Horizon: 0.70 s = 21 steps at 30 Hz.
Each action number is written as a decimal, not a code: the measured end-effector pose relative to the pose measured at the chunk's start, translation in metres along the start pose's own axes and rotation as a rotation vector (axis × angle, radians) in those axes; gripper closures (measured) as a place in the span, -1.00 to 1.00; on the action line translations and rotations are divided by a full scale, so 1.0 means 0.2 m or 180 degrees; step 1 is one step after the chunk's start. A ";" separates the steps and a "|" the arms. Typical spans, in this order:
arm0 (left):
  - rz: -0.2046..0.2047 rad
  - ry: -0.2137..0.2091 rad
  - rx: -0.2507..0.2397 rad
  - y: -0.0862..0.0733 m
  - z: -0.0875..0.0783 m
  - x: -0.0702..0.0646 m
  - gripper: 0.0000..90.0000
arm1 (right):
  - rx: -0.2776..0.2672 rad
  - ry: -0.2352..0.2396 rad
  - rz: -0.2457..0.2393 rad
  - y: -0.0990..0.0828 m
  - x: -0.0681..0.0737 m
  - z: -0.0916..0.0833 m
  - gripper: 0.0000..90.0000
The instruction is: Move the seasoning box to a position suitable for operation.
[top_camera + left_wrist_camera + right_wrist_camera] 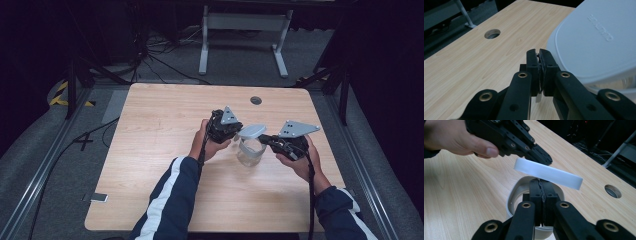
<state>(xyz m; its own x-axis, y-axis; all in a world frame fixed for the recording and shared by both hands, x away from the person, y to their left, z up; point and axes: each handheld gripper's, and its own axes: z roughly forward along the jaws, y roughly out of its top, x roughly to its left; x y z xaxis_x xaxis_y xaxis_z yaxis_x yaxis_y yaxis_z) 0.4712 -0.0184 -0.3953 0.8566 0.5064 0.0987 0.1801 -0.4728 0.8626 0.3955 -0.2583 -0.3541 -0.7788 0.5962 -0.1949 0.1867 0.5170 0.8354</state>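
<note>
- The wooden table (165,165) takes up most of the high view, light grain, with a round cable hole (256,100) near its upper edge, a bit right of centre.
- Both sleeves come in from the bottom of that frame, dark blue with a white stripe on the left one.
- The clear container (249,151) stands on the table just right of centre in the high view, right between the two grippers. In the right gripper view its white rim sits low in the middle, open at the top.
- The white lid (252,131) is tilted above the container, not seated on it. In the left gripper view it fills the upper right, with raised lettering I can't read.
- The left gripper (235,134) sits left of the container; its jaws are pressed together, pinching the lid's edge as far as the right gripper view shows it.
- The right gripper (266,140) sits right of the container, jaws squeezed together on the container's near wall.
</note>
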 end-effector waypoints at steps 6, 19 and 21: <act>0.0191 0.0033 0.0095 -0.06 -0.15 -0.02 0.92 | -0.0027 -0.0031 -0.0011 0.04 0.00 0.01 0.98; 0.0042 0.0252 0.0300 -0.49 -0.67 -0.02 0.84 | 0.0017 -0.0091 0.0013 0.10 -0.03 0.05 0.98; -0.0019 0.0312 0.0335 -0.57 -0.74 -0.02 0.83 | 0.0019 -0.0103 0.0011 0.10 -0.04 0.06 0.98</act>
<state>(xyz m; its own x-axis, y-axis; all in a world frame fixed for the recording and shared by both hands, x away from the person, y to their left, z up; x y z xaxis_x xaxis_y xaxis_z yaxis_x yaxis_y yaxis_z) 0.3766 0.1403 -0.4203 0.8049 0.5751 0.1464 0.2391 -0.5401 0.8069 0.4119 -0.2448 -0.3413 -0.7584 0.6175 -0.2085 0.1931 0.5184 0.8330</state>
